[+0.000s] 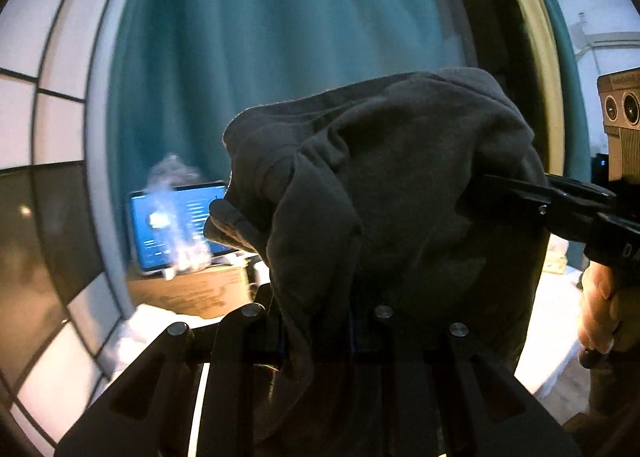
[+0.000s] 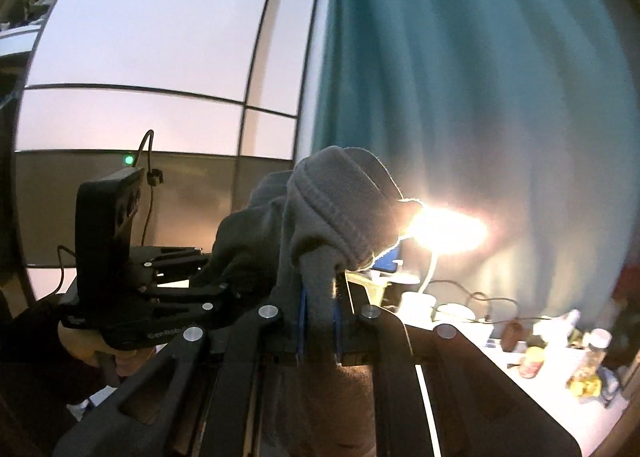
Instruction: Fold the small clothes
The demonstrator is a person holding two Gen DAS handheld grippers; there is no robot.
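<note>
A small dark grey garment [image 1: 384,193] hangs in the air between both grippers, bunched and draped. My left gripper [image 1: 320,333] is shut on its lower folds; its fingertips are hidden by cloth. My right gripper [image 2: 320,309] is shut on a ribbed edge of the same garment [image 2: 340,209], pinched between its blue pads. The right gripper also shows in the left wrist view [image 1: 516,193], biting the garment's right side. The left gripper shows in the right wrist view [image 2: 192,277], gripping the cloth's far side.
A teal curtain [image 1: 272,37] hangs behind. A lit laptop [image 1: 180,225] sits on a cardboard box [image 1: 192,293]. In the right wrist view a bright lamp [image 2: 444,229] glares over a table [image 2: 560,409] with bottles, jars and cables. Glass panels [image 2: 160,49] stand at left.
</note>
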